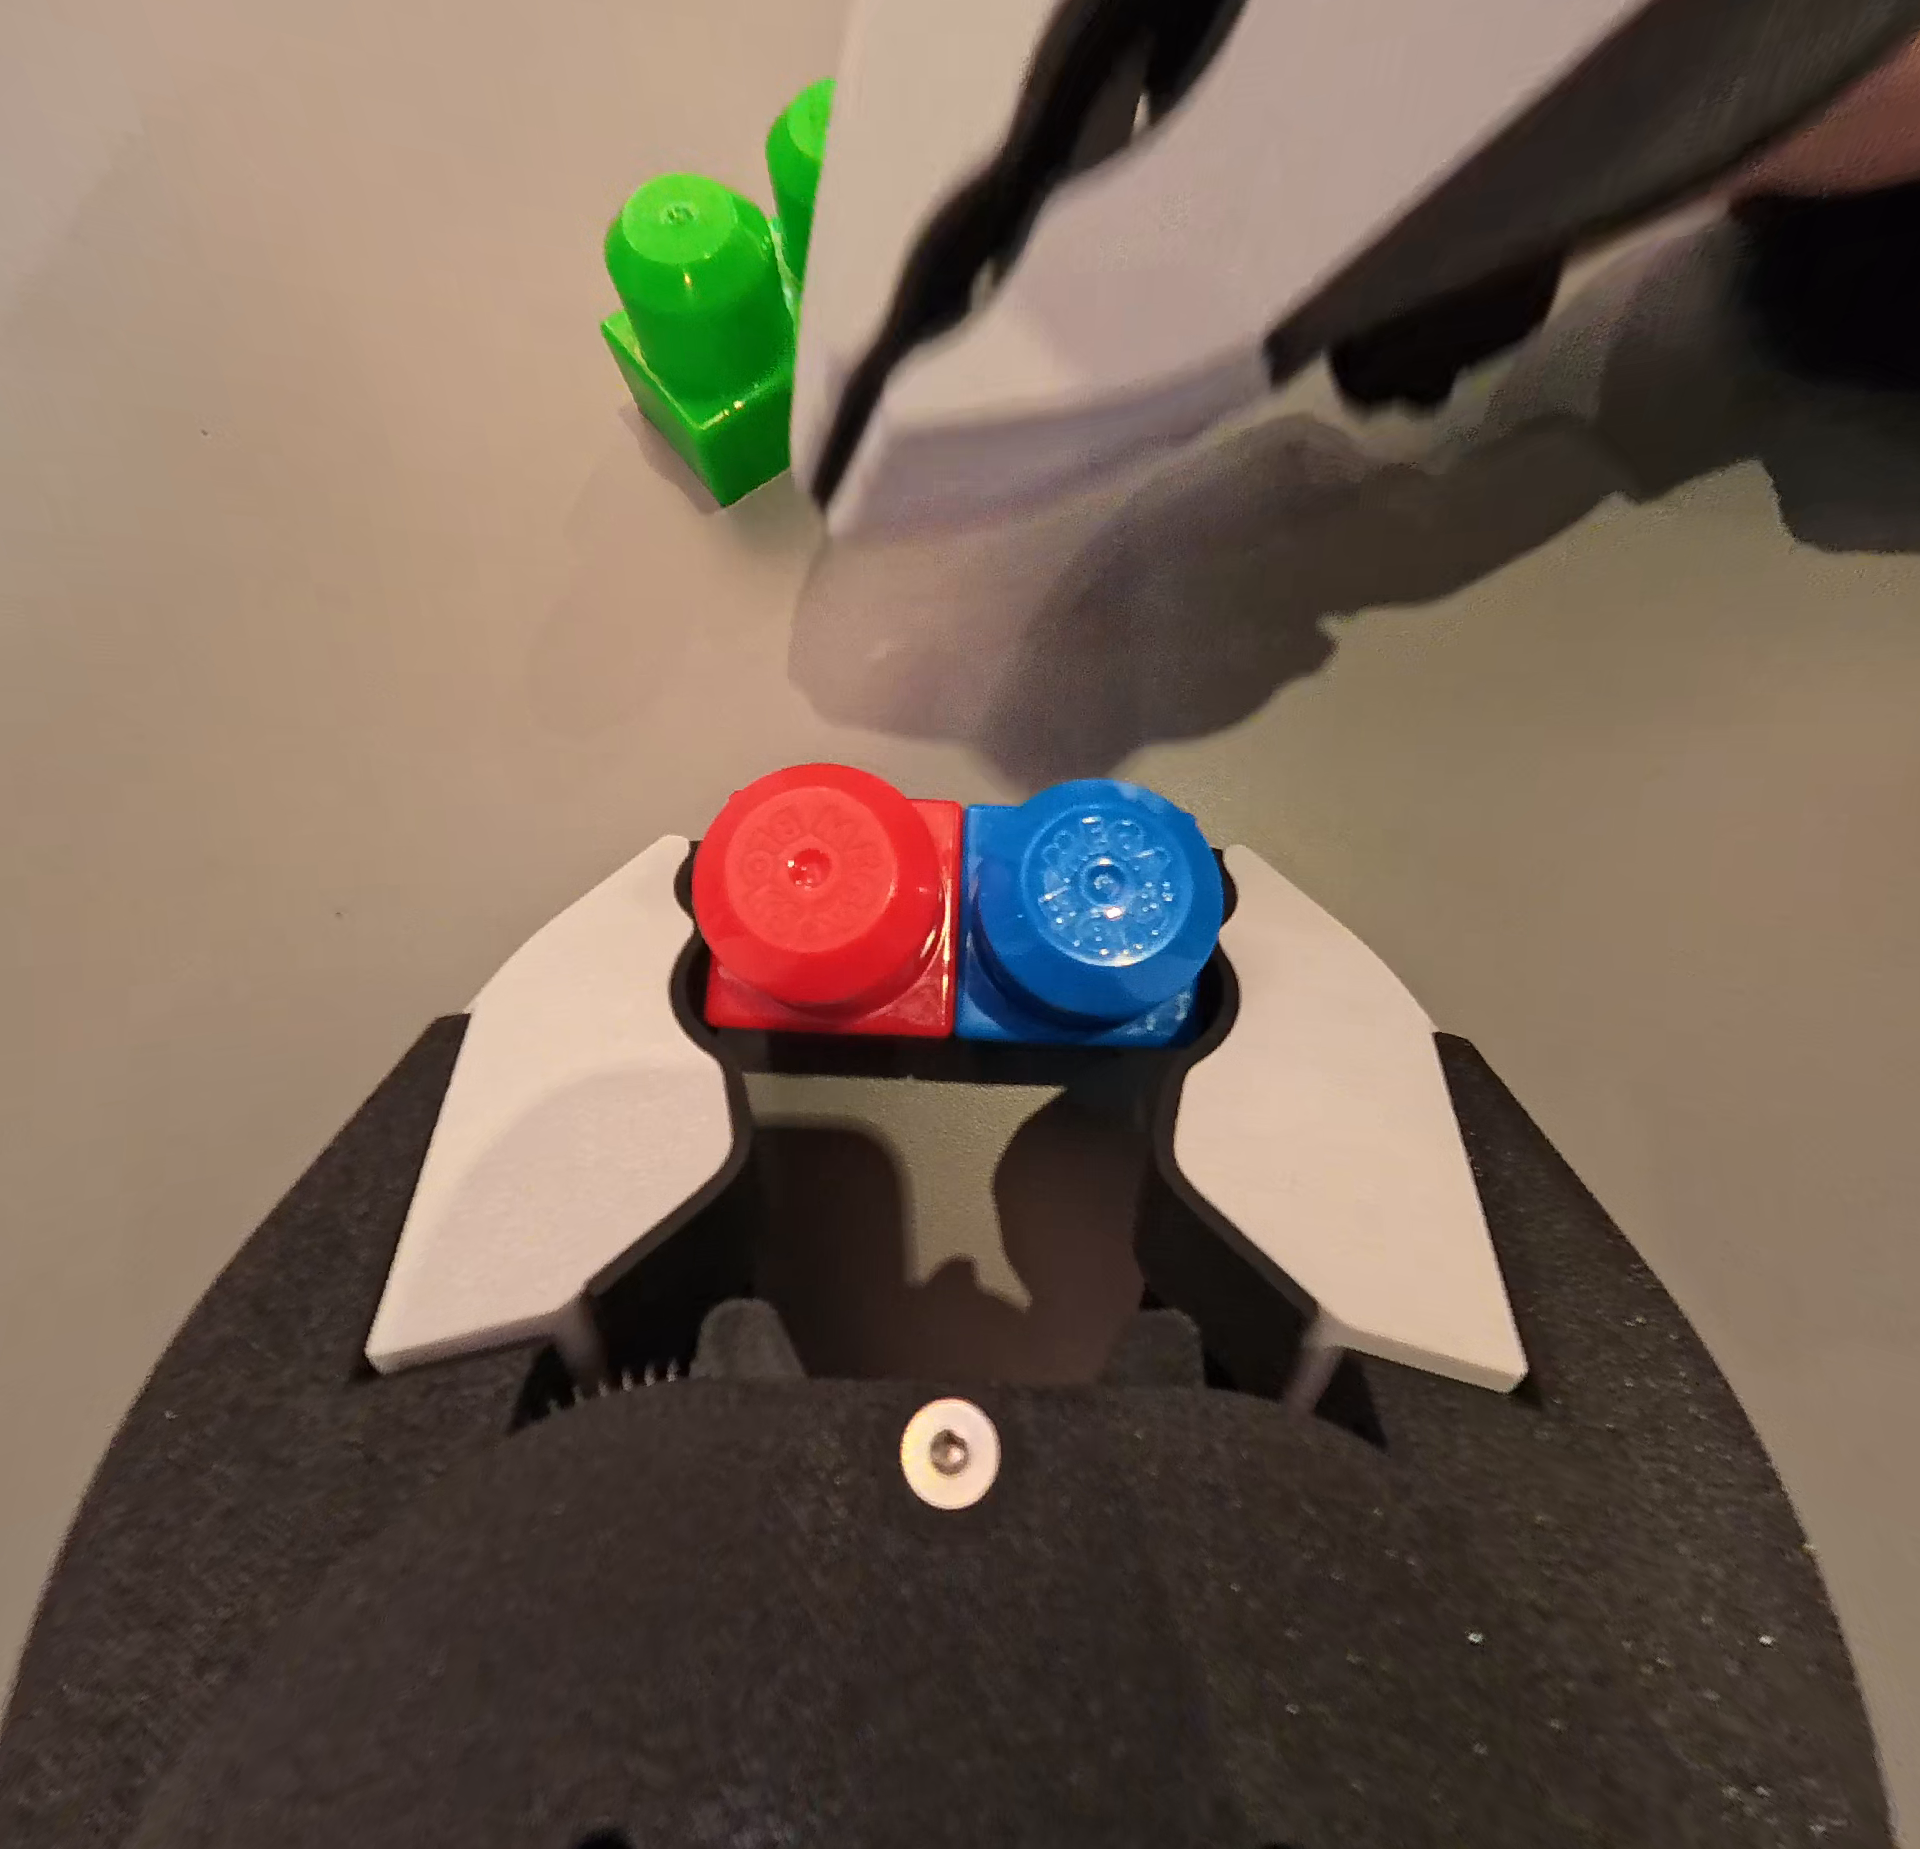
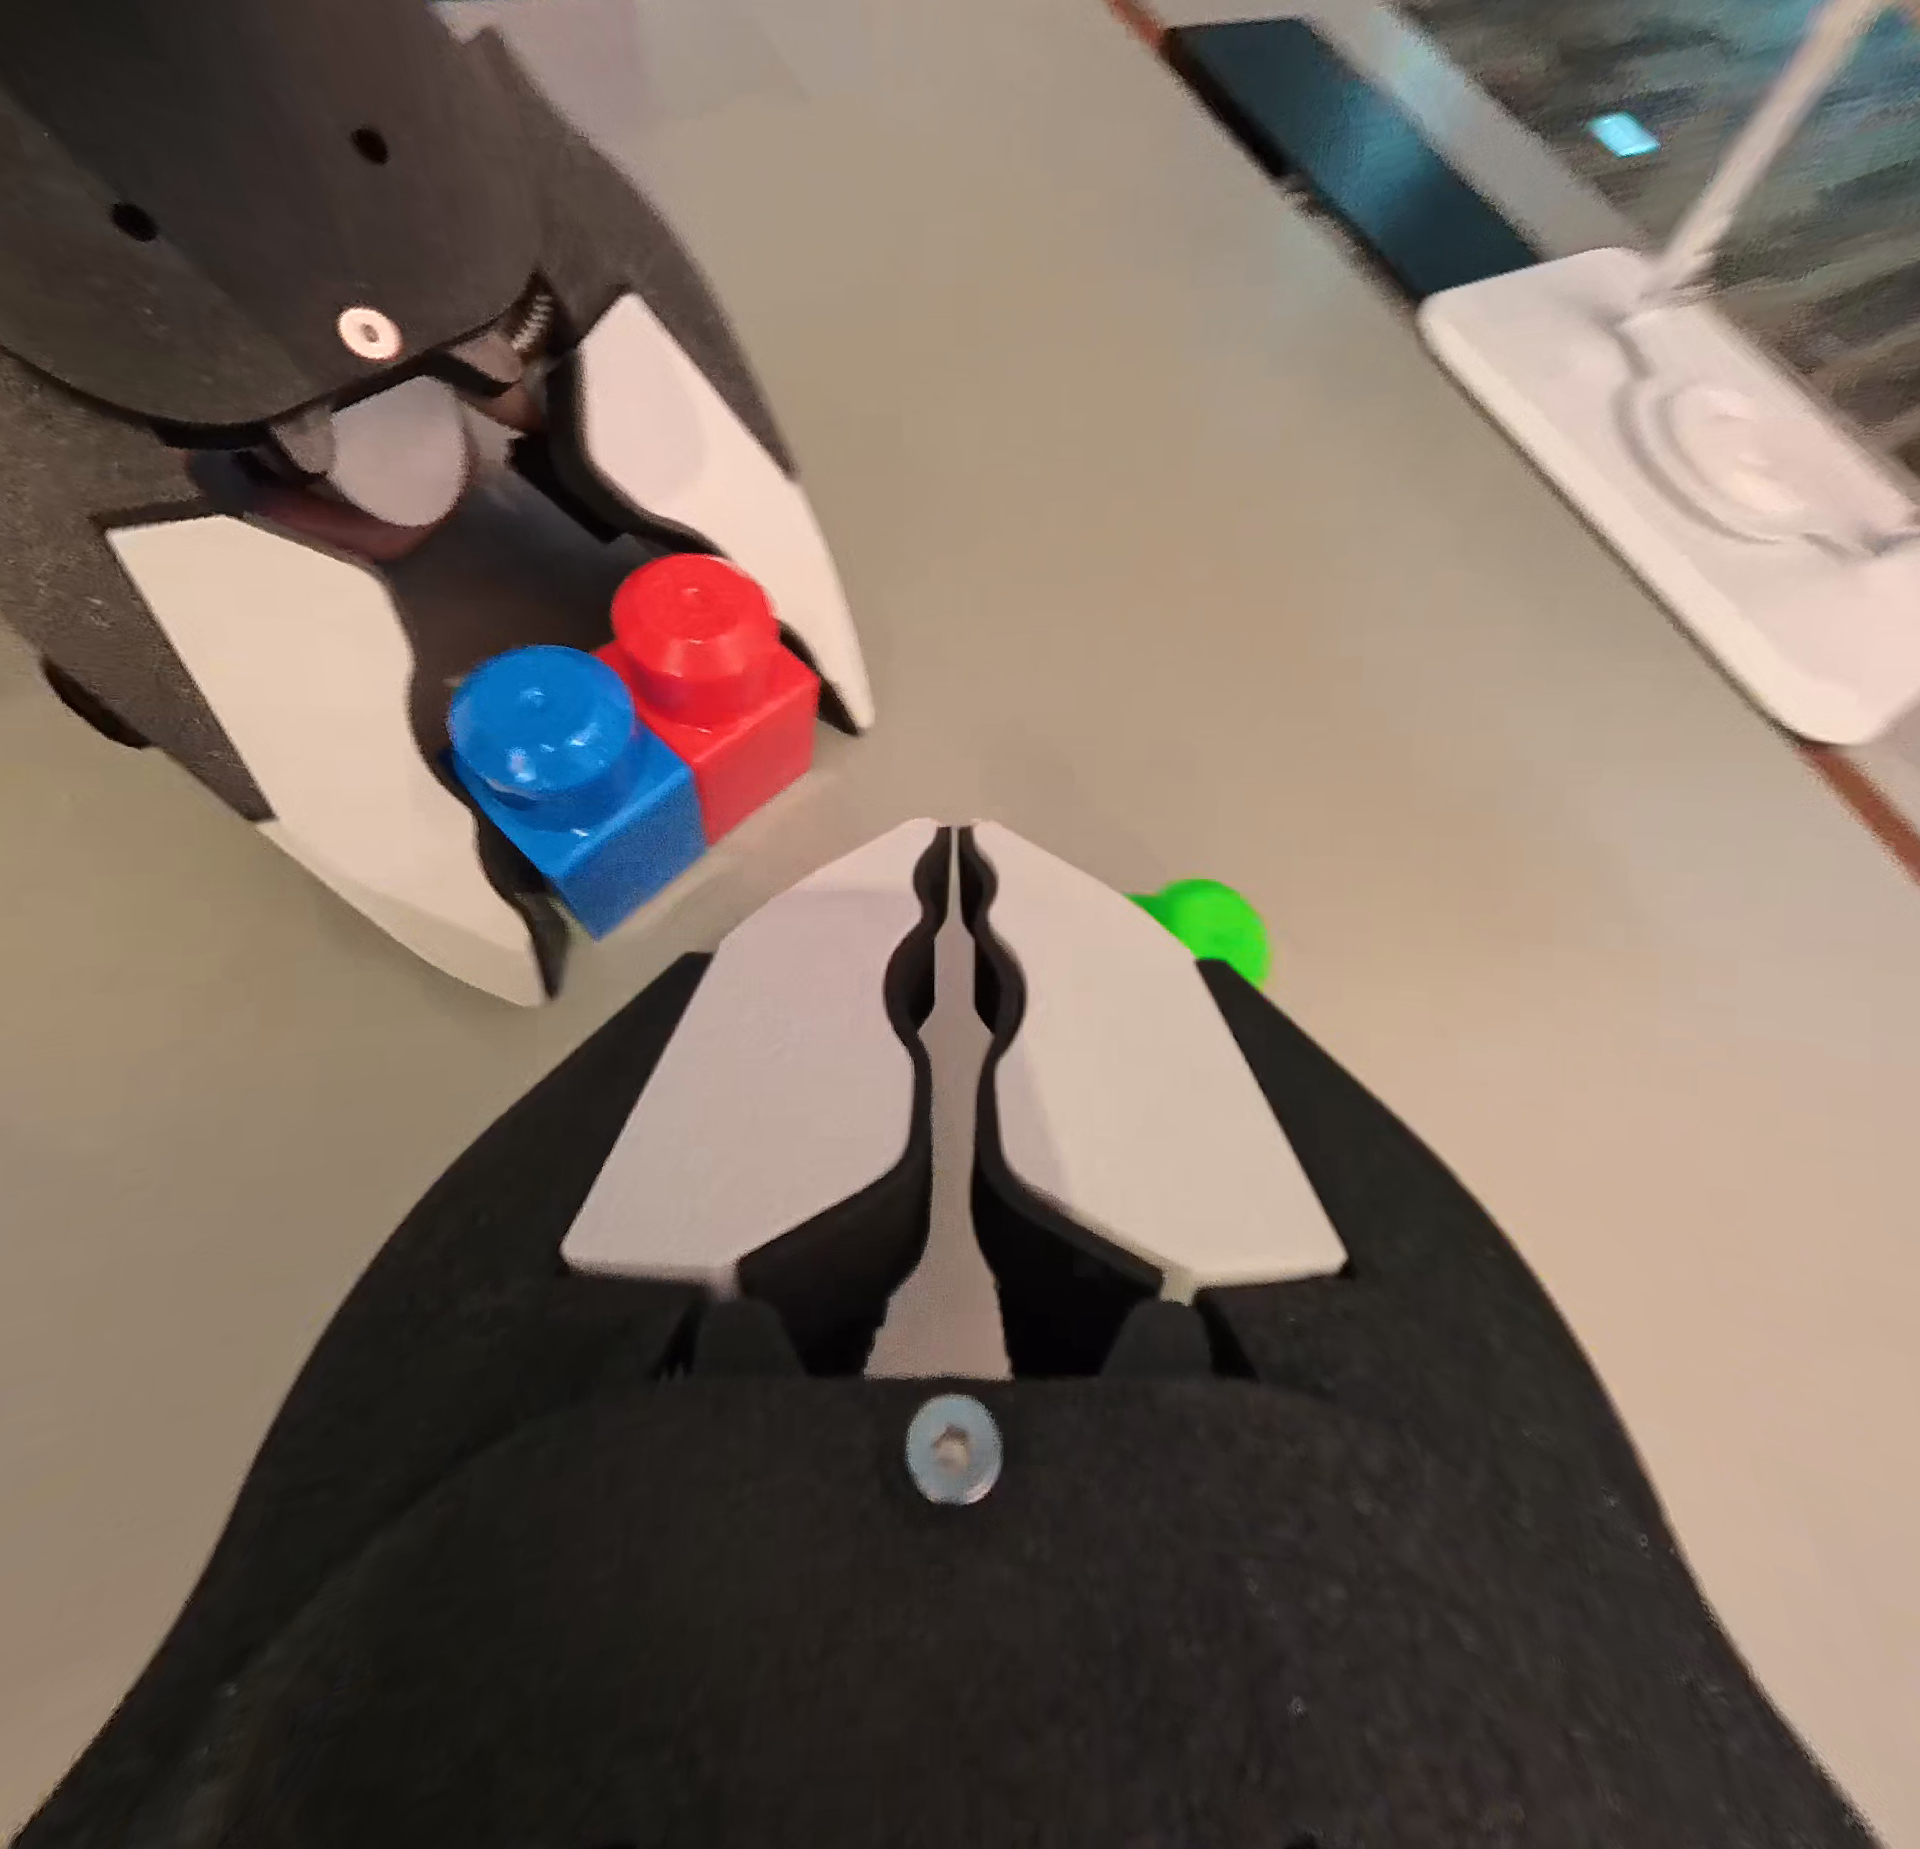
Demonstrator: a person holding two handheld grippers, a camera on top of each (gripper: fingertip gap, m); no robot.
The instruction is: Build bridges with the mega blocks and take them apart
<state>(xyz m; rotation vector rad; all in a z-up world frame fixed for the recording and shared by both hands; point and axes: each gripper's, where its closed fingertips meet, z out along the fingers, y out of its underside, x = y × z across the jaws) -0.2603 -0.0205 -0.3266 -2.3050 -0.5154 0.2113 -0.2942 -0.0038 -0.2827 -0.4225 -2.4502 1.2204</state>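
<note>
L gripper is pinching two single-stud mega blocks side by side, the red block and the blue block, one finger on the outer face of each. The blocks touch each other along a seam but don't look joined by any stud; only the squeeze holds them as a pair. In the right wrist view they sit low at the grey tabletop, though I can't tell if they rest on it or hang just above.

R gripper has its fingers pressed together w/ nothing between them, tips only a hairline apart. It hovers near the green block, a two-stud piece lying on the table well apart from the red/blue pair; in its own view only one green stud peeks out beside its right finger.

Risks, judged from this:
- Pair buckles at the seam. Pressure runs through two loose blocks, so any tilt or uneven squeeze could pop one up or out.
- R gripper is closed, so it can't take the green block w/o spreading first; coming down as is, it would likely shove or tip the piece.
- R gripper is motion-blurred in the left wrist view and near the pair, so a fast sweep could clip the L gripper's load.
- The white stand base and dark phone-like slab sit near the table edge, clear for now.
</note>
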